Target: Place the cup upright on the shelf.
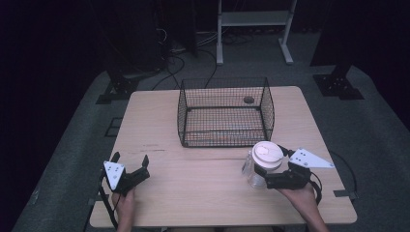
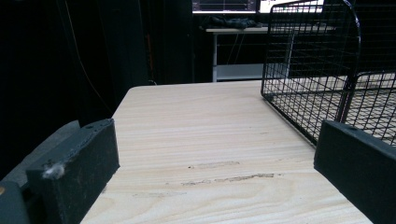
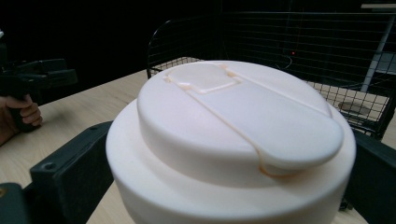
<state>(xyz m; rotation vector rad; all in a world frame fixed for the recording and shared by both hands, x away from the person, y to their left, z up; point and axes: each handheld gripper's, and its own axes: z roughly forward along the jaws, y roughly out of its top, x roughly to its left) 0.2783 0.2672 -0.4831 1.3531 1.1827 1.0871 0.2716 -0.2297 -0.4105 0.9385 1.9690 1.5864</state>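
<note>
Right tongs (image 1: 265, 175) clenched on the clear jar (image 1: 255, 171), jaws either side of the body just under the white lid (image 1: 267, 154); in the right gripper view the lid (image 3: 233, 121) sits between the two black jaws, close against both. Jar stands on the surface (image 1: 203, 179) at front right, just in front of the wire basket (image 1: 225, 112), near its right front corner but apart from it; can't tell whether the jar base rests on the wood or is slightly lifted. Left tongs (image 1: 129, 159) released, jaws spread wide with nothing between them, parked low at the front left of the surface, well apart from the jar; left gripper view shows bare wood ahead and the basket (image 2: 317, 79) off to one side. Basket looks empty. Step in hand, as I judge it: grasp made, transfer of the jar into the basket about to begin. Next move calls for a lift high enough to take the jar base over the basket's front rim, forward carry, keep jar upright, lower to the basket floor, then release. Left hand not needed.
</note>
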